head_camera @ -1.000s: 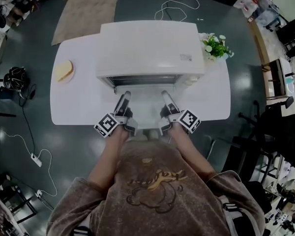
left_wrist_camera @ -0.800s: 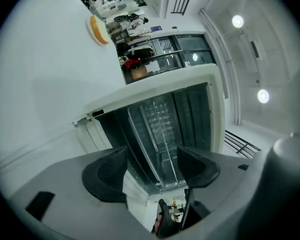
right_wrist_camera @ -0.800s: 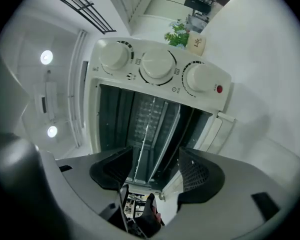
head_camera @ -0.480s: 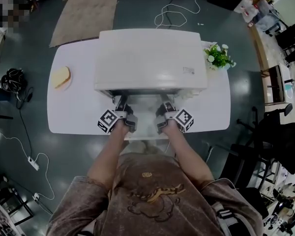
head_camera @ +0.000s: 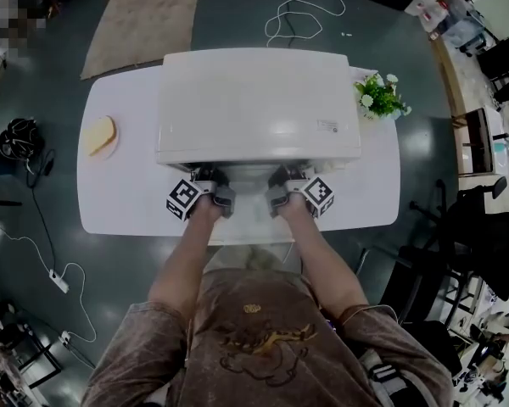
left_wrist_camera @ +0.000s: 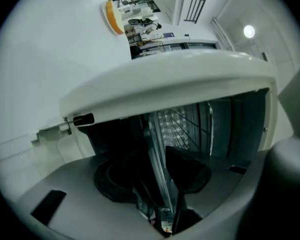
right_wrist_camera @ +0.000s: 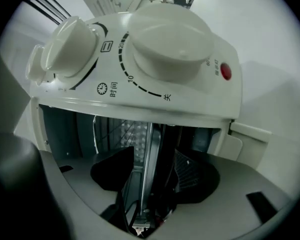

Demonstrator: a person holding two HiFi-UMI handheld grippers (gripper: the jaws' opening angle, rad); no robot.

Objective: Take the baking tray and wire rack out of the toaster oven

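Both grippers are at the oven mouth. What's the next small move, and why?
Probably finish closing both grippers on the front rim of the baking tray before pulling. The rim stands between the jaws of the left gripper and the right gripper, inside the toaster oven; the left jaws have just been closing, yet neither pair's pads look pressed on it.

The toaster oven (head_camera: 259,100) stands in the middle of the worktop (head_camera: 123,197) with its opening towards you. Its door (head_camera: 248,219) lies open flat between your forearms. To the left of the oven, well apart from it, a slice of bread (head_camera: 100,132) lies on a plate (head_camera: 107,150). At the far right, just beside the oven, stands a small plant (head_camera: 380,96).

Your left claw (left_wrist_camera: 151,150) and right claw (right_wrist_camera: 154,149) reach into the opening, one near each side. The front rim of the baking tray (left_wrist_camera: 159,179) runs between the jaws of each claw, and the left jaws have just been closing. The wire rack (left_wrist_camera: 192,121) lies deeper in the oven, behind that rim.
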